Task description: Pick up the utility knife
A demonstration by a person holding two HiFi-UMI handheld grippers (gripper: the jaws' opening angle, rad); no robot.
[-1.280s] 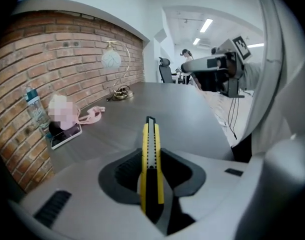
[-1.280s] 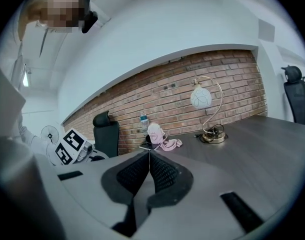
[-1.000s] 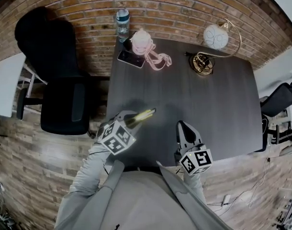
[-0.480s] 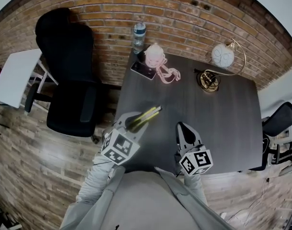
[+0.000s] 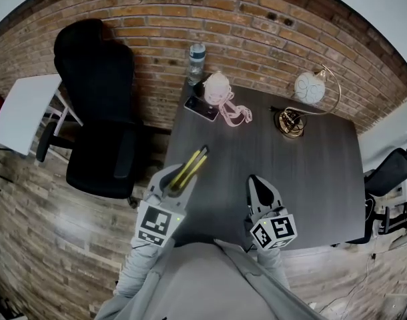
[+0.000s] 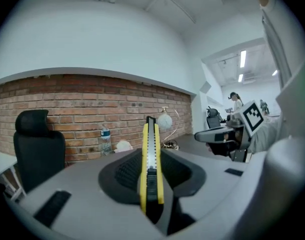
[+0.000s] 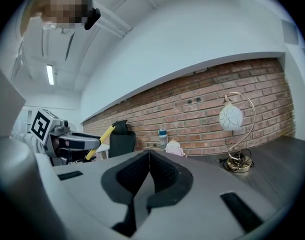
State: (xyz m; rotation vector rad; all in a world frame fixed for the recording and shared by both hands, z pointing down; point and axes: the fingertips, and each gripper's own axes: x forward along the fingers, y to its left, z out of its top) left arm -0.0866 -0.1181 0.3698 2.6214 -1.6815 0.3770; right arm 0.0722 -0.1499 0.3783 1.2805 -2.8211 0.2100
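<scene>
Utility knife (image 5: 194, 161) raised higher in left gripper (image 5: 175, 183).

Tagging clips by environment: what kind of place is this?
Probably an office or shared workspace: a dark desk set against a brick wall, a black office chair beside it, and ceiling strip lights in the room beyond.

**Yellow Knife Amid Grey, Black and Brick**

The utility knife (image 6: 150, 164) is showing a yellow body with a black centre strip. The left gripper (image 5: 178, 177) and right gripper (image 5: 255, 181) are showing grey, with black inner faces and black-and-white square markers. The table (image 5: 310, 172) is showing dark grey woodgrain, the brick wall (image 5: 257, 32) reddish-brown, the office chair (image 5: 100, 112) black.
</scene>
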